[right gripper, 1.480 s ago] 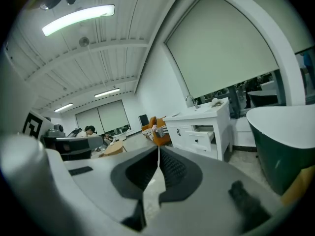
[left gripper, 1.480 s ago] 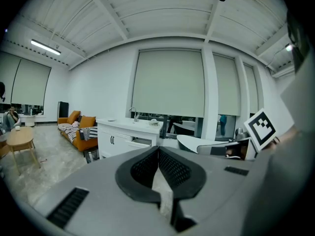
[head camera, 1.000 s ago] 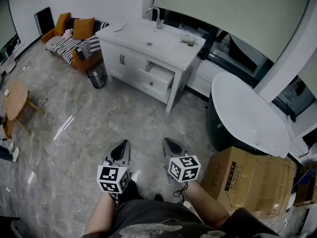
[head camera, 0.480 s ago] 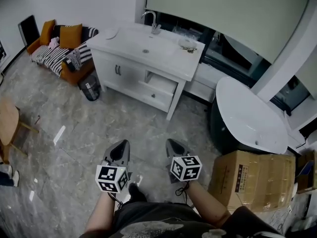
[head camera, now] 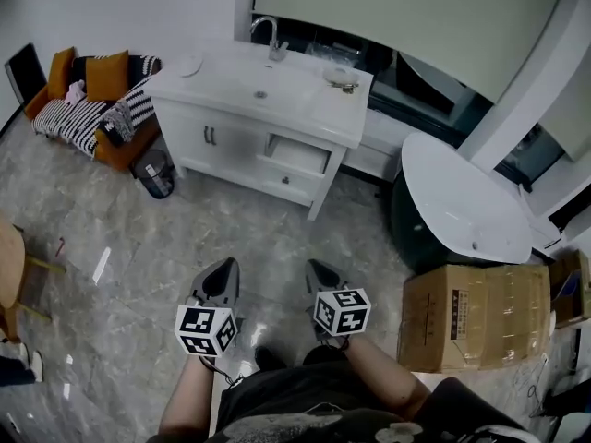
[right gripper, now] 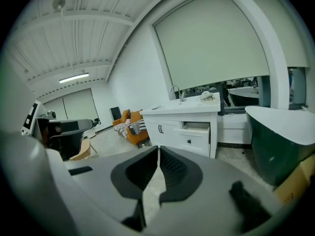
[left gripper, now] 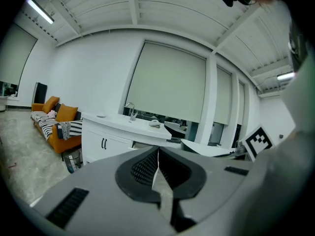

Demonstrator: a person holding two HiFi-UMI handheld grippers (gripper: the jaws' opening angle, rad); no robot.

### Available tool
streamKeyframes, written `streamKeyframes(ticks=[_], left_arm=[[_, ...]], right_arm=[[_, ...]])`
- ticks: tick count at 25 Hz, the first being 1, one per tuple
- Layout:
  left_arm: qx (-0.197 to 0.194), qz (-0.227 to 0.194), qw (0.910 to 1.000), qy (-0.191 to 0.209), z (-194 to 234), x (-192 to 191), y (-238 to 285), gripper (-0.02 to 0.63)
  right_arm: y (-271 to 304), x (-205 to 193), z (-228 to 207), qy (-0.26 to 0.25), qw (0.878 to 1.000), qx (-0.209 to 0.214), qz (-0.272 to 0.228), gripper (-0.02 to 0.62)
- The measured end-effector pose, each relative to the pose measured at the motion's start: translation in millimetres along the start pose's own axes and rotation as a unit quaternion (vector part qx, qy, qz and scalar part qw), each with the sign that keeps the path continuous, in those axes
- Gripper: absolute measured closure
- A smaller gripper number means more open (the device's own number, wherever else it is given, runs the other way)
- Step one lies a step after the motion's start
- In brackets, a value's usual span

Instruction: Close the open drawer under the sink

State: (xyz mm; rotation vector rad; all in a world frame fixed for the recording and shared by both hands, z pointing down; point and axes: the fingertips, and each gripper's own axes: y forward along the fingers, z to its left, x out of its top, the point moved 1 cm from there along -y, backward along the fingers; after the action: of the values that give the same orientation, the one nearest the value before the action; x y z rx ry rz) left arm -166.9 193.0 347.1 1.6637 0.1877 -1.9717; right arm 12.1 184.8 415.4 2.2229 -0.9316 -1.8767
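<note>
Done: nothing yet | drawer (head camera: 297, 155) open at 12 o'clock, well apart from left gripper (head camera: 227, 268) and right gripper (head camera: 315, 268) | both jaws closed, empty | to do: reach, push shut

Grippers: 2, i.e. left gripper (head camera: 229, 266) + right gripper (head camera: 314, 268). Marker cubes (head camera: 207, 330) (head camera: 342, 311): 2, 1 per gripper. Forearms in view: 2.

Sink cabinet (head camera: 319, 123): 1. On it: 1 faucet (head camera: 268, 35), 1 open drawer (head camera: 297, 155) w/ 1 knob, 2 door handles (head camera: 209, 137) side by side. Small bits on the top: 2, a dish (head camera: 191, 65) and sth near the back right corner, too small to tell.

Sofa (head camera: 125, 148): 1. Orange cushions (head camera: 60, 63) (head camera: 108, 74): 2. Bin (head camera: 155, 172): 1. Bathtub (head camera: 462, 206): 1. Cardboard boxes: 2, big one (head camera: 476, 314), smaller one (head camera: 572, 289) at the right edge. Wooden table (head camera: 7, 266): 1, cut off at the left edge.
</note>
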Motion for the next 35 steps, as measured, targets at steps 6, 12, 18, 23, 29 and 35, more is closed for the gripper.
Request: streamKeyframes(ticks=[6,12,18,23,29,35], left_arm=[[-0.006,0.014,0.9998,-0.01,16,-9,17,0.591],[0.002,0.028,0.9996,-0.009,33,-11,49,0.591],[0.012,0.045,0.9989,0.001,63,-1,103,0.591],[0.016,0.062,0.9979,-0.002,87,10,157,0.591],[0.014,0.091,0.9958,0.003,101,8,220,0.591],[0.003,0.11,0.9939,0.01,105,8,267,0.591]], right_arm=[[17,-1,-9,0.011,1.0,-0.016,0.003,0.566],[56,2,-34,0.026,0.999,-0.034,0.008,0.566],[121,16,-61,0.028,0.999,-0.038,0.018,0.566],[174,28,-93,0.044,0.997,-0.047,0.031,0.566],[214,45,-138,0.065,0.995,-0.062,0.033,0.566],[241,56,-162,0.076,0.995,-0.064,0.031,0.566]])
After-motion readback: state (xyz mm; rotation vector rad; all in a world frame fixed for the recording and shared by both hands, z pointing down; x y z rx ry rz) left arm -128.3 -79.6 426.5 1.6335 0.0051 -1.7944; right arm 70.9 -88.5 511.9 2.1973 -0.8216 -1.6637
